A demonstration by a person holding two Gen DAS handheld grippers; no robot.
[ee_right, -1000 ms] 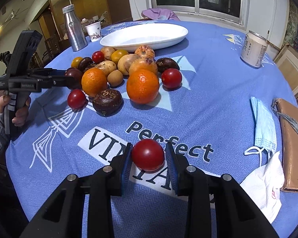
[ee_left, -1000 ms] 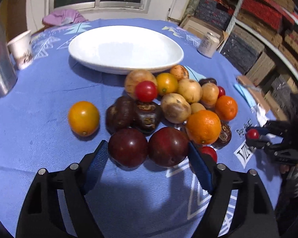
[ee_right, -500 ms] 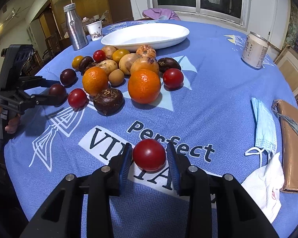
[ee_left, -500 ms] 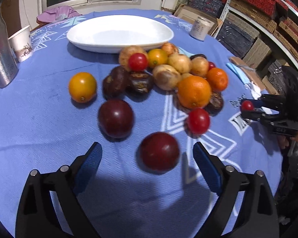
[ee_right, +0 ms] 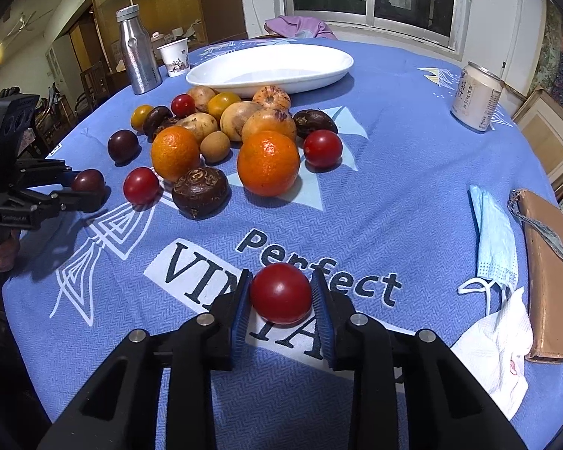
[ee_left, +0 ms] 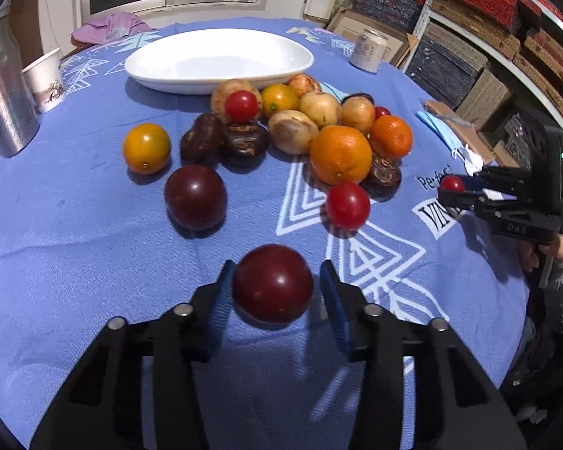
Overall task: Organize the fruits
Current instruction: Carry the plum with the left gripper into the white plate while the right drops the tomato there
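While both fruits sit between blue pads, status reads as follows.

Dark plum (ee_left: 273, 283): lies on the blue counter (ee_left: 75, 247) directly ahead of the left tongs (ee_left: 274, 292), between the two pads. It is near-round, so no long axis governs the approach, and no stem end is visible.
Left tongs state: part-closed around the plum; the left pad appears to touch it, while a narrow gap shows at the right pad. Grip not yet confirmed.
Red tomato (ee_right: 280, 293): gripped by the right tongs (ee_right: 281, 300), both pads against its sides, low over the printed lettering. Also round; orientation cannot be told.
Second dark plum (ee_left: 195, 197): rests free, further forward and left of the left tongs.
Fruit pile (ee_left: 304, 127): clustered between the tongs and the white dish (ee_left: 217, 60), which holds nothing.
Governing relation: the dish lies beyond the pile from both tongs; neither is clearly nearer to it.
Judged next step: complete the left closure, lift, and carry over the pile.
Risk: a round fruit may roll out of a loose pinch.
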